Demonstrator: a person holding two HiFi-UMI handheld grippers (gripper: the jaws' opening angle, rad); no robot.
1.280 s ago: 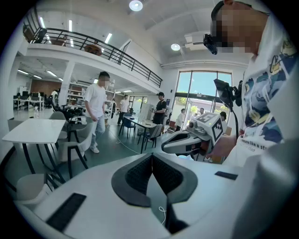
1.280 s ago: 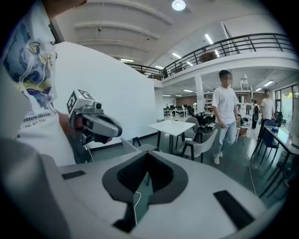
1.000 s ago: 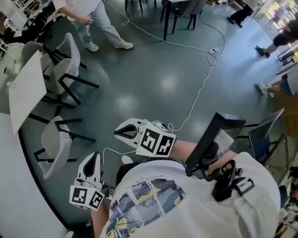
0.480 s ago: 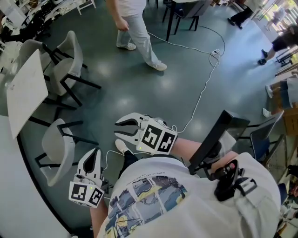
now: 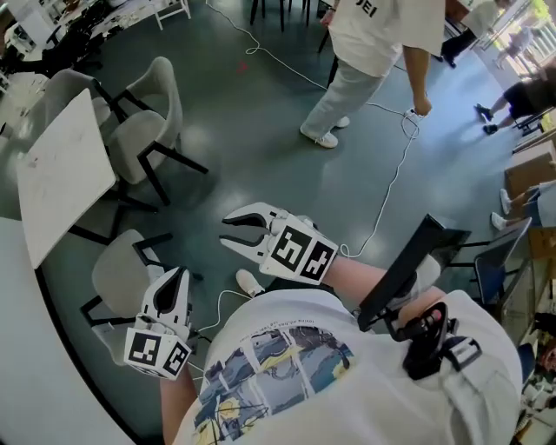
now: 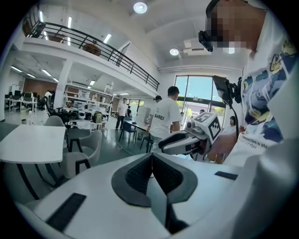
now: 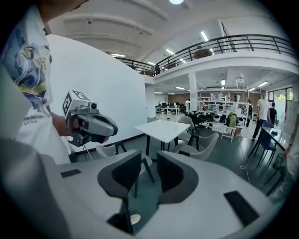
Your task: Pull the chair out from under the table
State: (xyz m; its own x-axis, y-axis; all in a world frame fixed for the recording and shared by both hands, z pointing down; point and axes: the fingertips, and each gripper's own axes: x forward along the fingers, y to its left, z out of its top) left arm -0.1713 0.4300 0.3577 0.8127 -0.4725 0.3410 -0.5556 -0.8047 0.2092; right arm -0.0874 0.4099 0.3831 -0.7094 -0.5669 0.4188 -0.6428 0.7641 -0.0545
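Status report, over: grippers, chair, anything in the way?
Left gripper shut, empty. Right gripper fingers just opening, nothing between. Chair at table, untouched. Person beyond, off path.

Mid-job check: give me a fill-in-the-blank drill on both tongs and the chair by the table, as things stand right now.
1. The left tongs are ____, with nothing between them.
2. The right tongs are ____, with nothing between them.
3. The nearest grey chair stands by the ____ table, and neither tongs touch it.

Missing words: shut; open; white.

Note: the right tongs have just been opening.
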